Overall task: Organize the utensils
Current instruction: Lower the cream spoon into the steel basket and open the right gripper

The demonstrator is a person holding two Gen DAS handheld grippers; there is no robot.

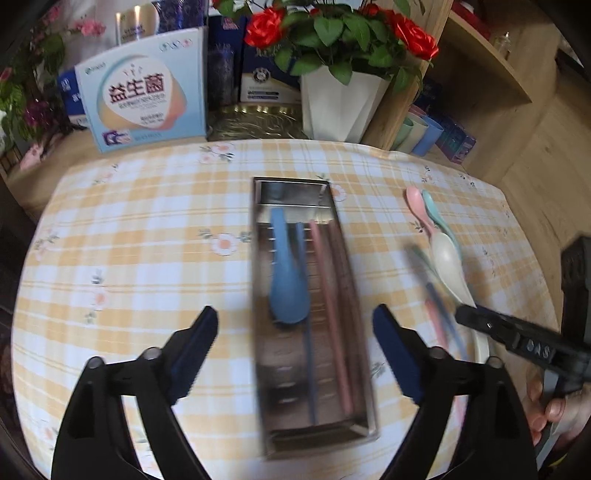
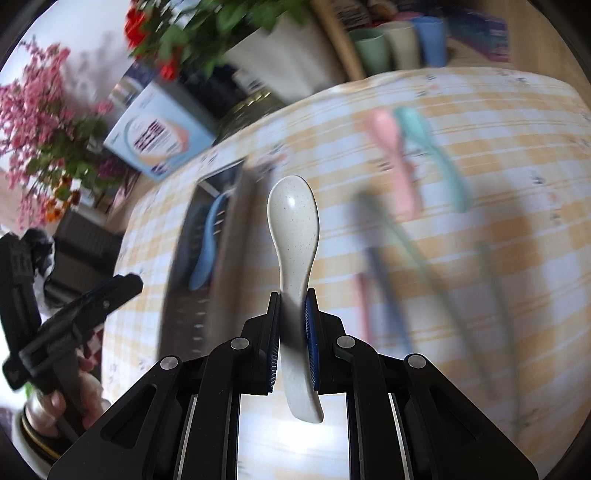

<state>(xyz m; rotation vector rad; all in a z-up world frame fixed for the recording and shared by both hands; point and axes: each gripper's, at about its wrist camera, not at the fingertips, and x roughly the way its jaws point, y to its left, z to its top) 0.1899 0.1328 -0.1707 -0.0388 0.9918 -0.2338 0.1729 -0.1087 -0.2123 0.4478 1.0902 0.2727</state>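
The right gripper [image 2: 292,332] is clamped on the handle of a speckled white ceramic spoon [image 2: 293,218], bowl pointing ahead. The long stainless steel tray [image 2: 192,295] lies to its left; carry the spoon over and lower it beside the blue plastic spoon [image 2: 207,247]. The left gripper [image 1: 295,350] hangs spread wide and empty above that tray.

A checked cloth [image 1: 147,229] covers the desk; behind it stand a pale blue box [image 1: 144,99], a white vase [image 1: 340,107] of red roses [image 1: 264,27], pink flowers [image 2: 33,110]; cups [image 2: 399,44] sit on a wooden shelf [image 1: 491,62].

Checked tablecloth [image 1: 147,229] carries steel tray [image 1: 354,373], pink spoon [image 1: 419,210], teal spoon [image 1: 436,216]
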